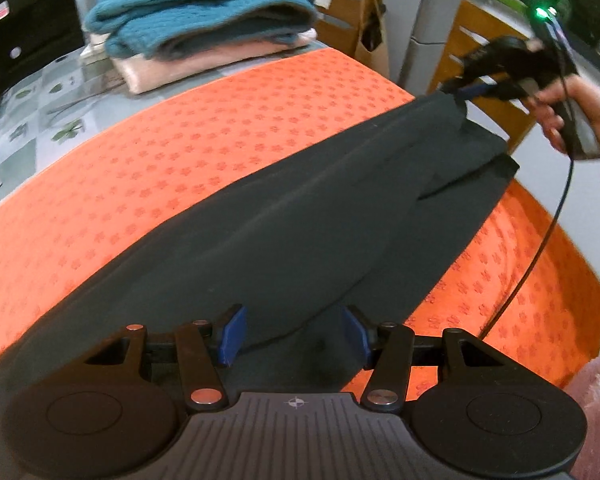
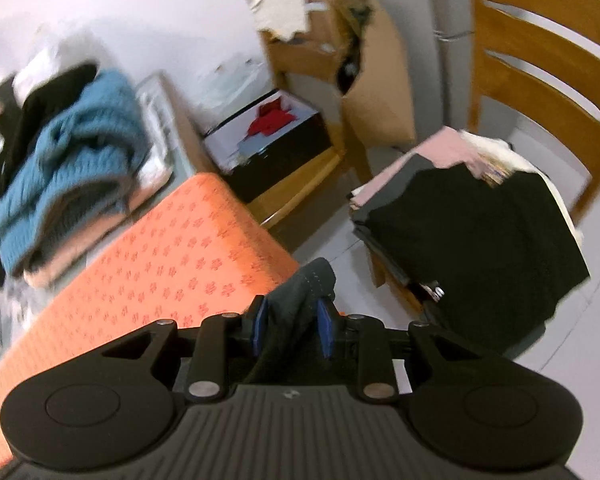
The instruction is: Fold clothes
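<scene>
Dark trousers point(image 1: 300, 216) lie stretched in a long diagonal band across an orange patterned cloth point(image 1: 180, 152) that covers the tabletop. One end sits low in the left wrist view, under the left hand-held gripper point(image 1: 296, 334); the other end reaches the far right edge of the cloth.

That left hand-held gripper stands fairly wide, its blue pads point(image 1: 234, 334) on either side of the fabric and not pressing on it. Whether the pads touch the cloth below cannot be told.

At the far end, the right hand-held gripper point(image 1: 466, 92) is held in a hand point(image 1: 576, 116) and pinches the corner of the trousers, lifting it a little off the cloth. In the right wrist view its jaws stand narrow, with a bunched fold of the dark fabric point(image 2: 300, 300) clamped between the blue pads point(image 2: 324, 328). A black cable point(image 1: 540, 248) hangs down from it.

Behind the orange cloth, a pile of folded clothes sits on the tabletop, with a teal knitted sweater point(image 1: 204, 12) on a pale pink garment point(image 1: 188, 64) and something black on top. Off the tabletop's end, a wooden chair point(image 2: 540, 80) carries a heap of dark and light garments point(image 2: 472, 236). A cardboard box point(image 2: 376, 92) leans near the wall.
</scene>
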`<control>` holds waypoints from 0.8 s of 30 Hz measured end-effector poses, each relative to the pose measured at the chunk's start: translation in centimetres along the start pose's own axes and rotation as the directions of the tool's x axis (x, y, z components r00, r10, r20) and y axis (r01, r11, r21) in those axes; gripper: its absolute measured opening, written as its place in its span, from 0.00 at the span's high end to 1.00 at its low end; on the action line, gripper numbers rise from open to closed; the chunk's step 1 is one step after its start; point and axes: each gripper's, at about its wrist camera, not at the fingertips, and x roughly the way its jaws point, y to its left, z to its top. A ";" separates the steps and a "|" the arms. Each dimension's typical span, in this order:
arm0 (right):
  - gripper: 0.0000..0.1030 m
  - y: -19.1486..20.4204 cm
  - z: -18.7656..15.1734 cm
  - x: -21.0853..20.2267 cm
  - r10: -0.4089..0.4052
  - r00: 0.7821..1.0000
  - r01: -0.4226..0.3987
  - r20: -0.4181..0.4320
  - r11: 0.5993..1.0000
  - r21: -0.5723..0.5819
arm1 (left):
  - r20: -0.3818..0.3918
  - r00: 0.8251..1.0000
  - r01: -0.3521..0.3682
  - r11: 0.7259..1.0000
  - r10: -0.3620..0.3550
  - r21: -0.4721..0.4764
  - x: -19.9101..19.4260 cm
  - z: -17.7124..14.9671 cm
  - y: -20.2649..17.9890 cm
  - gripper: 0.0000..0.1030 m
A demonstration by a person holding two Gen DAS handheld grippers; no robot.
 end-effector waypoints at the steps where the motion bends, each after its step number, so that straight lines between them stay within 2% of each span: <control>1: 0.70 0.4 0.3 0.6 0.011 1.000 -0.012 -0.028 1.000 -0.026 | -0.002 1.000 0.001 1.000 -0.001 0.004 0.1 0.1 -0.1 0.45; 3: 0.70 0.8 0.9 0.9 0.059 0.996 -0.063 -0.064 0.996 -0.057 | -0.007 1.000 0.012 1.000 -0.011 0.008 0.3 0.2 -0.2 0.45; 6: 0.69 0.5 1.9 -0.1 0.122 0.991 -0.125 -0.054 0.991 -0.045 | -0.011 1.000 0.027 1.000 -0.027 0.015 0.7 0.5 -0.6 0.45; 10: 0.69 -2.5 2.6 -2.1 0.141 0.990 -0.140 -0.004 0.984 0.106 | -0.013 0.999 0.030 0.999 -0.029 0.038 1.7 0.8 -1.3 0.46; 13: 0.69 -5.2 2.4 -3.0 0.153 0.988 -0.152 0.016 0.956 0.250 | -0.015 1.000 0.021 0.998 -0.020 0.054 2.5 1.0 -1.7 0.46; 15: 0.69 -6.4 1.5 -2.7 0.167 0.986 -0.161 0.009 0.933 0.322 | -0.016 1.000 0.009 0.998 -0.008 0.068 2.8 1.1 -1.8 0.50; 17: 0.69 -7.1 0.6 -2.1 0.183 0.983 -0.166 -0.008 0.911 0.376 | -0.012 1.000 -0.005 0.997 0.005 0.078 2.9 1.0 -1.8 0.62; 18: 0.69 -7.2 0.3 -1.7 0.192 0.981 -0.171 -0.015 0.903 0.393 | -0.010 1.000 -0.010 0.997 0.011 0.082 3.0 1.0 -1.8 0.65; 20: 0.67 -6.7 0.0 -1.2 0.203 0.979 -0.178 -0.024 0.904 0.388 | -0.007 1.000 -0.017 0.996 0.018 0.085 3.0 1.0 -1.7 0.71; 21: 0.63 -6.4 -0.1 -1.0 0.207 0.978 -0.181 -0.028 0.906 0.383 | -0.007 1.000 -0.015 0.997 0.015 0.079 2.9 1.0 -1.6 0.71; 24: 0.60 -5.3 0.1 -0.1 0.204 0.978 -0.176 -0.044 0.920 0.351 | -0.007 1.000 -0.006 0.997 0.006 0.074 2.7 0.9 -1.6 0.72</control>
